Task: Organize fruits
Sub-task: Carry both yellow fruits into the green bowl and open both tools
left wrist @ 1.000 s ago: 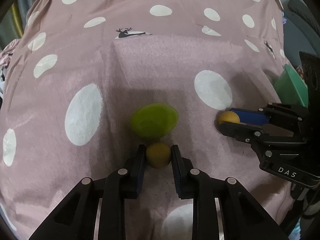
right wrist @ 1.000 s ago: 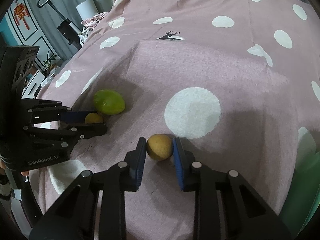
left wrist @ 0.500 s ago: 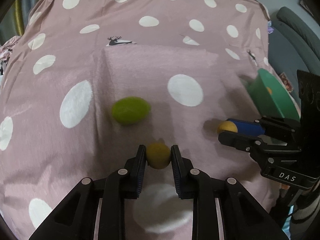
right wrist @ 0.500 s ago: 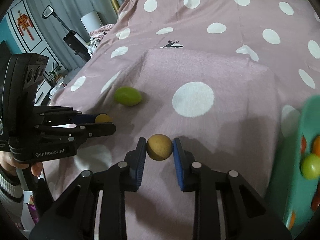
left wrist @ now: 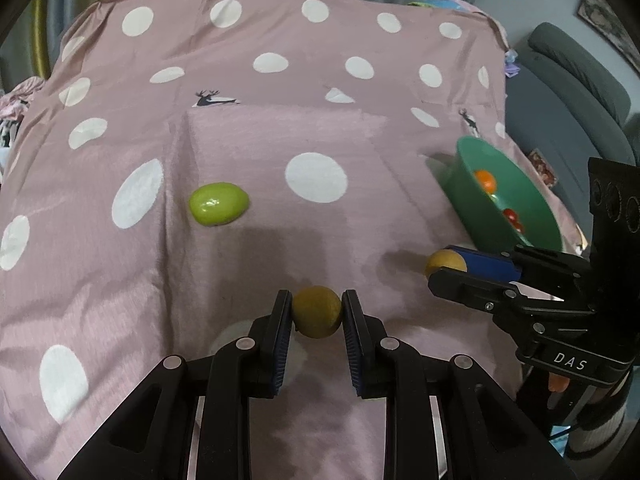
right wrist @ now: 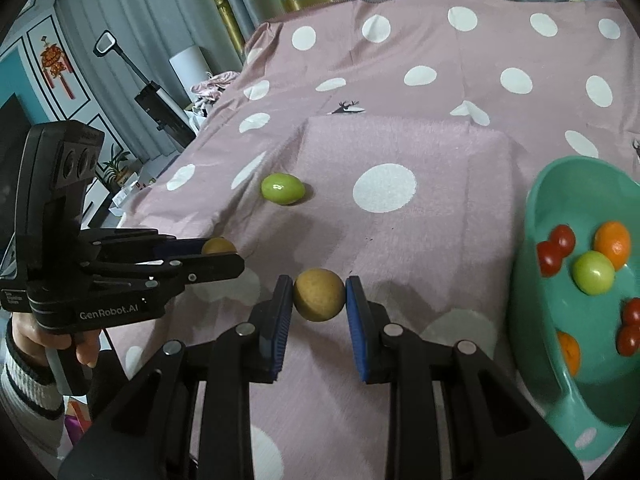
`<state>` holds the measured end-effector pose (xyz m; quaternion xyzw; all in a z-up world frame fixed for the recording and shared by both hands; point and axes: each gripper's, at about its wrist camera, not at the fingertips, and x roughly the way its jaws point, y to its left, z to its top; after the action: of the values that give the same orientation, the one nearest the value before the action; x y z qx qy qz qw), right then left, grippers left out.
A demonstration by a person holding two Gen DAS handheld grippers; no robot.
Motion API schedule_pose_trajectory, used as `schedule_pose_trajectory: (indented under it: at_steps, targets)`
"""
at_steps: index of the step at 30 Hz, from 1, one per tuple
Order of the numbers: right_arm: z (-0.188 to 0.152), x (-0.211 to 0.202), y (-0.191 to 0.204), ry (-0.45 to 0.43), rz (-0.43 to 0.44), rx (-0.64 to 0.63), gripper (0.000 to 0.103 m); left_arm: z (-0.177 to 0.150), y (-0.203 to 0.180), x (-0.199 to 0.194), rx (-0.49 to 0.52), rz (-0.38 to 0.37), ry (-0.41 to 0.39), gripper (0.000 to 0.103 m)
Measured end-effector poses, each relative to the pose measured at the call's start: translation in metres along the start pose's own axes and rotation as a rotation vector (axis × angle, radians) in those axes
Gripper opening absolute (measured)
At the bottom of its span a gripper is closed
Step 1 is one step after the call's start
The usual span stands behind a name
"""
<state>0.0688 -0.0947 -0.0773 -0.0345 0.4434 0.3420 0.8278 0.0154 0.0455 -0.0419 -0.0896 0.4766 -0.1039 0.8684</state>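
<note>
My left gripper (left wrist: 316,312) is shut on a small brownish-yellow round fruit (left wrist: 317,311), held above the pink spotted cloth (left wrist: 280,132). My right gripper (right wrist: 319,295) is shut on a like tan round fruit (right wrist: 319,294). Each gripper shows in the other's view: the right one (left wrist: 444,268) at the right with its fruit (left wrist: 442,262), the left one (right wrist: 224,254) at the left with its fruit (right wrist: 218,246). A green mango-shaped fruit (left wrist: 218,203) (right wrist: 283,188) lies alone on the cloth. At the right stands a green bowl (right wrist: 532,216) (left wrist: 464,188) holding several small fruits.
A person's hand in a striped sleeve (right wrist: 28,344) grips the left tool. The cloth drapes over a raised flat block (right wrist: 400,140). Curtains, a white lamp (right wrist: 188,64) and a grey sofa (left wrist: 572,80) stand beyond the cloth's edges.
Both grippers have pulled back and up from the cloth with their fruits. The green fruit now lies farther off, and the green bowl has come into view at the right.
</note>
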Motion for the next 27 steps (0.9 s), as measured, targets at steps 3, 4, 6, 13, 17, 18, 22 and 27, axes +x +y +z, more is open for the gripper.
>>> schedule_pose_trajectory:
  at_steps: [3, 4, 6, 13, 17, 18, 22, 27]
  targets:
    - [-0.001, -0.008, 0.001, -0.015, 0.001, -0.002, 0.027, -0.001, -0.007, -0.005, 0.011, -0.004, -0.008, 0.025]
    - [-0.001, -0.01, 0.002, -0.019, 0.001, -0.001, 0.027, -0.002, -0.008, -0.006, 0.014, -0.004, -0.01, 0.025]
    - [-0.002, -0.015, 0.003, -0.029, 0.0, -0.003, 0.027, -0.003, -0.012, -0.01, 0.024, -0.003, -0.015, 0.025]
    - [-0.002, -0.031, 0.007, -0.073, 0.002, -0.008, 0.027, 0.001, -0.024, -0.02, 0.054, 0.002, -0.042, 0.025]
    - [-0.002, -0.039, 0.006, -0.095, 0.0, -0.009, 0.027, 0.007, -0.033, -0.023, 0.075, 0.002, -0.054, 0.025]
    - [-0.002, -0.041, 0.006, -0.099, -0.001, -0.008, 0.027, 0.008, -0.035, -0.023, 0.082, 0.001, -0.056, 0.025]
    - [-0.003, -0.049, 0.002, -0.119, -0.007, -0.003, 0.027, 0.015, -0.044, -0.025, 0.109, -0.001, -0.066, 0.025]
    - [-0.004, -0.058, -0.005, -0.147, -0.017, 0.018, 0.027, 0.025, -0.06, -0.024, 0.147, -0.011, -0.075, 0.025]
